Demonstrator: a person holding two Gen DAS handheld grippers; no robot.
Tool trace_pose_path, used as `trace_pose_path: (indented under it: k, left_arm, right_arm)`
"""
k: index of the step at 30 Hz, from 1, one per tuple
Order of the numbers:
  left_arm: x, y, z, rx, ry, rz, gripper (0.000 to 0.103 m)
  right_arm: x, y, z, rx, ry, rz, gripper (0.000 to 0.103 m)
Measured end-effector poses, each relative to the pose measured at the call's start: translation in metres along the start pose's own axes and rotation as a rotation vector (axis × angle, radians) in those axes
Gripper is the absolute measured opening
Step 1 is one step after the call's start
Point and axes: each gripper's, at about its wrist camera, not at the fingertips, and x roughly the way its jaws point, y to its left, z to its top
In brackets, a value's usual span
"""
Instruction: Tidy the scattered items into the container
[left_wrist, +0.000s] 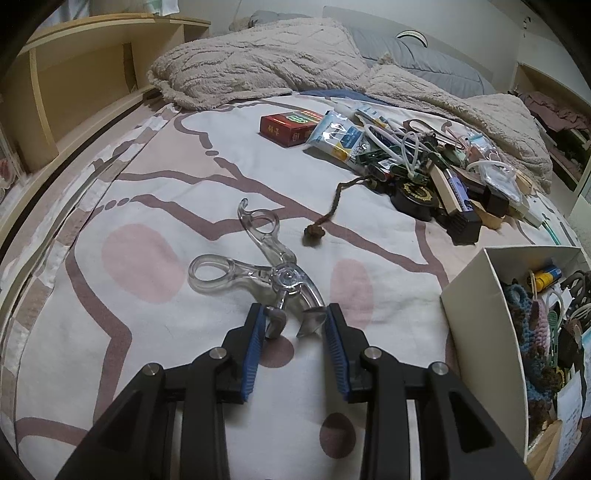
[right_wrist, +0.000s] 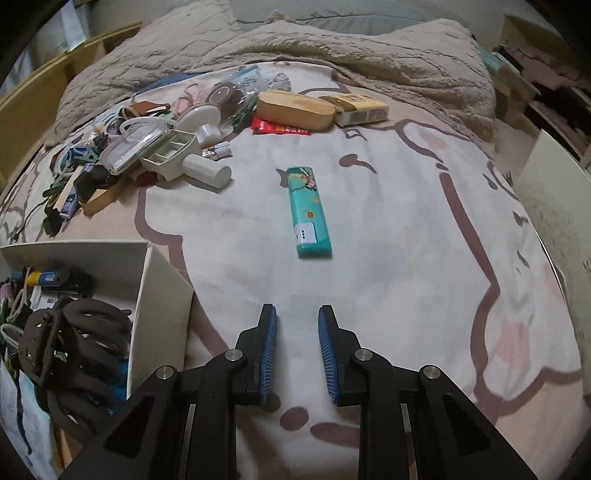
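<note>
Left gripper clamped on the cupped tips of a clear plastic scissor-style clip lying on the bed sheet, left of the white box. Probably light, rigid, slick — pads on the rounded tips could slip; pivot hub or shank likely a firmer hold. Right gripper clenched near its narrowest, nothing between the pads. Teal lighter flat on the sheet ahead (small, hard, smooth) — best pinched across its narrow width.
</note>
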Motion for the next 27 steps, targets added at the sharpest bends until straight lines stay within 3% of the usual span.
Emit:
trace_pose_path:
  k: [8, 12, 21, 26, 27]
  left_arm:
    - [0.002, -0.006, 0.001, 0.041, 0.005, 0.035, 0.039]
    - [0.003, -0.008, 0.001, 0.056, 0.012, 0.032, 0.044]
    - [0.002, -0.012, -0.001, 0.066, -0.008, 0.057, 0.044]
    - [0.000, -0.008, -0.001, 0.045, -0.026, 0.051, 0.035]
    - [0.000, -0.007, -0.001, 0.040, -0.030, 0.045, 0.032]
  right_arm:
    - [-0.006, -0.009, -0.020, 0.097, -0.035, 0.029, 0.024]
    - [-0.008, -0.008, -0.018, 0.093, -0.033, 0.029, 0.024]
    - [-0.001, -0.011, -0.002, 0.142, -0.024, 0.009, 0.027]
    - [0.004, -0.017, 0.012, 0.169, -0.042, -0.066, 0.061]
    - [0.007, -0.018, 0.014, 0.174, -0.040, -0.075, 0.062]
